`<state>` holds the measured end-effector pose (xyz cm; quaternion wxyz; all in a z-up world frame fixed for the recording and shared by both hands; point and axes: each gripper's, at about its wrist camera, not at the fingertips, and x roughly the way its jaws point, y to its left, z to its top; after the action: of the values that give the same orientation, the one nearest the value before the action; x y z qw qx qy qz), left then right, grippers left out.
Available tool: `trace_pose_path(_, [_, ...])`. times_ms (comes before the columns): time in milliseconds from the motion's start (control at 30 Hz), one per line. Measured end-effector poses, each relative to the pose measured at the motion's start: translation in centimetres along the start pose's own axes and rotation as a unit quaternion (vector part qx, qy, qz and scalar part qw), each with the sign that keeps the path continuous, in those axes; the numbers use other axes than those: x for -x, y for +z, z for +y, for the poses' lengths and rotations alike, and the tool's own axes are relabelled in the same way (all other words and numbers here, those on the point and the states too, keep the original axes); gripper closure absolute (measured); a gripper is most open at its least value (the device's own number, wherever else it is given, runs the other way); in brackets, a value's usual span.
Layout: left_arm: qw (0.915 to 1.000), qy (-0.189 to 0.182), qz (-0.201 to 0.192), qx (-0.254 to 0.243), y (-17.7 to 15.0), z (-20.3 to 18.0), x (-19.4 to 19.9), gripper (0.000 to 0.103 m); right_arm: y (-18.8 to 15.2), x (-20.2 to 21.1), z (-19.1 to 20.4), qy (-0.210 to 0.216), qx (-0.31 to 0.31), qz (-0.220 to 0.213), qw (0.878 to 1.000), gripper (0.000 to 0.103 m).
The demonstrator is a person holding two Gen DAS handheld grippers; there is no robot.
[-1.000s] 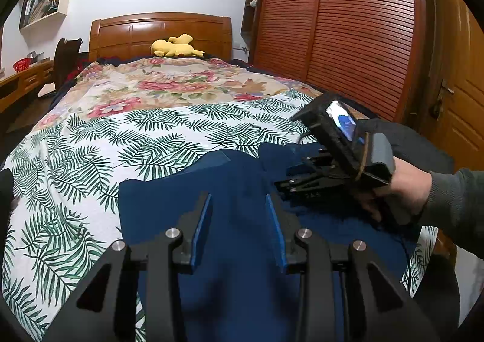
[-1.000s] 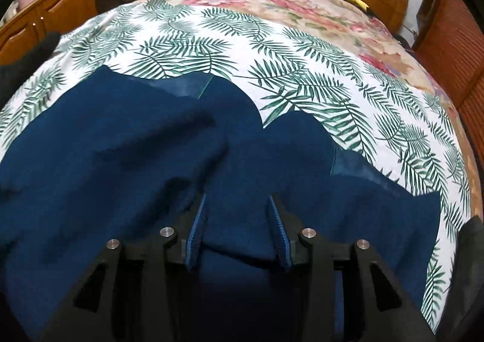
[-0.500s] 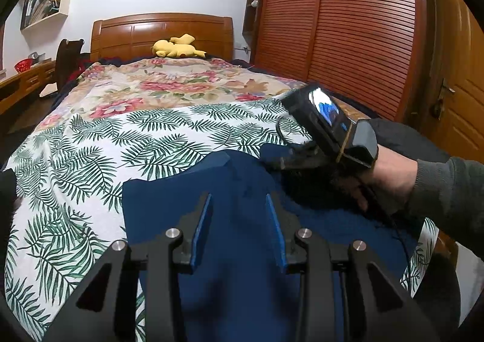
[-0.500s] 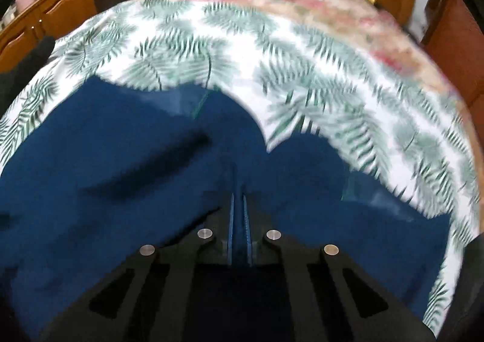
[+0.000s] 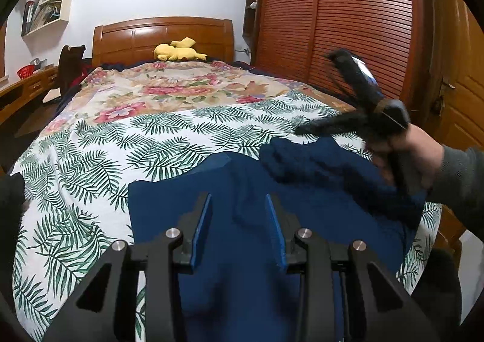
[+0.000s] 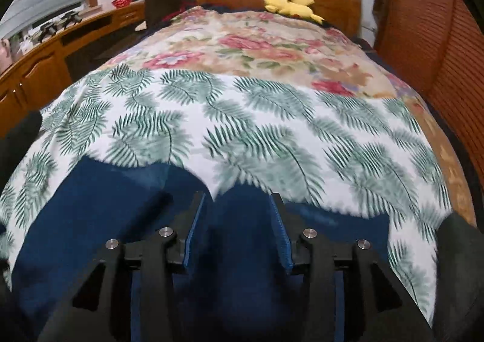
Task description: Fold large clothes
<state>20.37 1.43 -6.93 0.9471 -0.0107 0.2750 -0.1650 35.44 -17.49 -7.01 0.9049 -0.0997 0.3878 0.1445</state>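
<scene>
A dark blue garment [image 5: 302, 205] lies spread on the near end of the bed, with a bunched fold [image 5: 290, 157] at its far right edge. My left gripper [image 5: 237, 199] hovers over the garment's middle, open, with nothing pinched. A person's hand [image 5: 417, 154] holds my right gripper [image 5: 305, 130] lifted clear above the bunched fold, blurred by motion. In the right wrist view my right gripper [image 6: 239, 196] has its jaws opening, and the blue garment [image 6: 90, 205] lies below them, not pressed by the pads.
The bed carries a palm-leaf sheet [image 5: 151, 145] and a floral blanket [image 5: 181, 90] farther back. A yellow plush toy [image 5: 178, 51] lies by the headboard. A slatted wardrobe [image 5: 332, 24] stands right of the bed, a wooden desk [image 6: 45, 60] and chair [image 5: 69, 63] left.
My right gripper closed on the blue cloth half a second ago, then opened and rose off it, tilting upward. The cloth's right edge is now bunched. My left gripper stayed put.
</scene>
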Motion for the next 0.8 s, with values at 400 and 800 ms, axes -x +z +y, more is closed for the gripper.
trace_pose_path(400, [0.9995, -0.018, 0.006, -0.024, -1.4, -4.4, 1.3, 0.069, -13.4, 8.6, -5.7, -0.041, -0.041, 0.021, 0.998, 0.061])
trace_pose_path(800, [0.9984, -0.023, 0.020, -0.047, -3.8, -8.2, 2.4, 0.069, -19.4, 12.6, -8.2, -0.063, -0.075, 0.015, 0.995, 0.053])
